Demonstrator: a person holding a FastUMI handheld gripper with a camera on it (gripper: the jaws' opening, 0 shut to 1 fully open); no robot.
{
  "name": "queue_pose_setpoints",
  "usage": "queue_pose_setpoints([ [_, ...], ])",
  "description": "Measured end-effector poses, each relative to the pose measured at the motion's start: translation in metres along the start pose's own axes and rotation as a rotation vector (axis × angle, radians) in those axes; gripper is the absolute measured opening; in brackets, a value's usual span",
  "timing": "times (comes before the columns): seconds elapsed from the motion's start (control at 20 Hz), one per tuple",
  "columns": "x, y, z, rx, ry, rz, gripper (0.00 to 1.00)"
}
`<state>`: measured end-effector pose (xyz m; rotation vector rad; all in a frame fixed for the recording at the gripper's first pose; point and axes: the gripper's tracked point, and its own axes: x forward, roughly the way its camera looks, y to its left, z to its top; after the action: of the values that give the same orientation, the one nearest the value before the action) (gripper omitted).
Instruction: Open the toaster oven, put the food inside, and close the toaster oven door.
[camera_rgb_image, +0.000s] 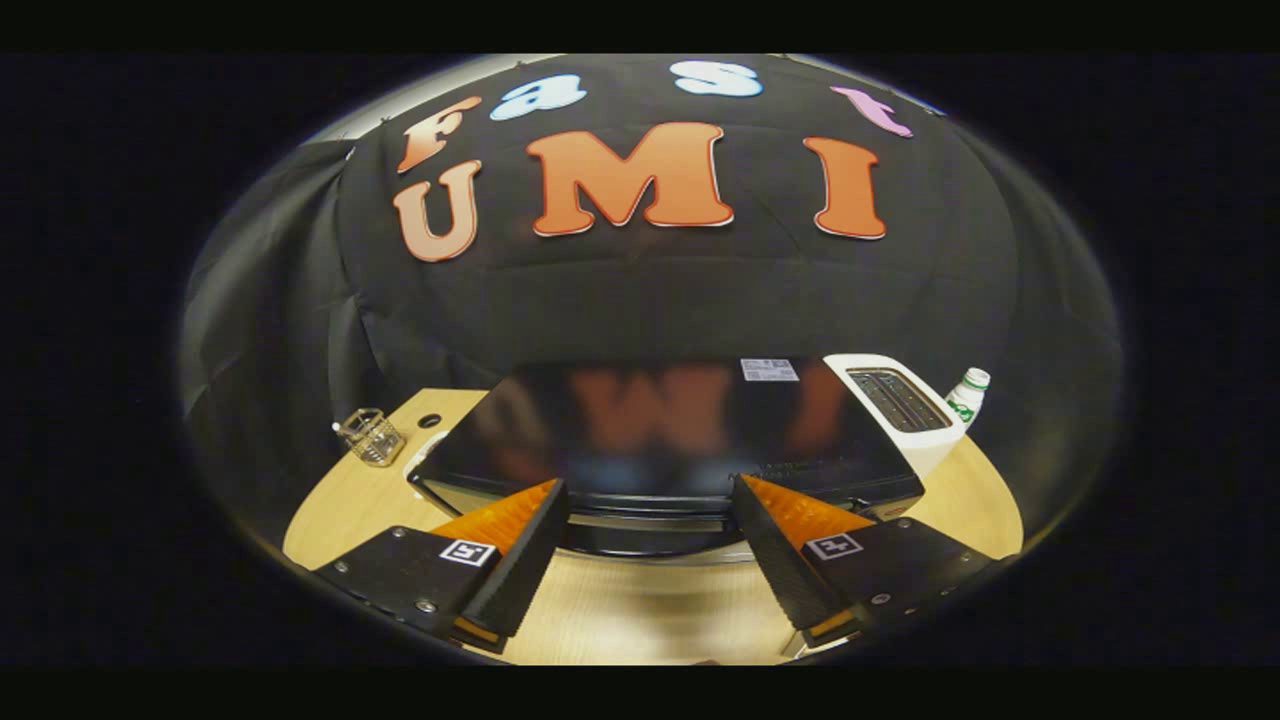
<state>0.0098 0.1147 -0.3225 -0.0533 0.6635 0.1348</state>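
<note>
The gripper (650, 500) is hovering with its jaws released and spread wide, nothing between them, above the near edge of the pale wooden surface (640, 610). Directly ahead, the glossy black box-shaped toaster oven (660, 430) is sitting squarely across the line of approach, its shiny top mirroring the cloth wall behind. Its long axis is running side to side, crosswise to the fingers, and its front face is looking toward the jaws. Along the top of that front, a horizontal silvery door handle (645, 521) is showing in the gap between the two fingertips and slightly beyond them, parallel to the oven's long edge. The door is appearing closed.

That crosswise bar is what the coming move turns on: judging by the layout, the jaws would need to travel forward and a little down to straddle the handle before pulling the door open.

A white two-slot toaster (900, 405) is standing just beside the oven's right end, with a small white bottle with a green label (966, 394) behind it. A small clear glass jar (371, 436) is resting near the surface's left rear. I cannot make out the food from here.
</note>
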Motion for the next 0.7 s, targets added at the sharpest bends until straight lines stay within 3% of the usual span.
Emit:
queue_pose_setpoints([
  [0.1,-0.006,0.006,-0.002,-0.006,-0.034,0.01,0.96],
  [0.25,-0.016,0.02,-0.016,-0.022,-0.037,0.068,0.81],
  [0.45,-0.042,0.026,-0.04,-0.039,0.016,0.112,0.76],
  [0.7,-0.07,0.044,-0.112,-0.009,0.249,0.232,0.76],
])
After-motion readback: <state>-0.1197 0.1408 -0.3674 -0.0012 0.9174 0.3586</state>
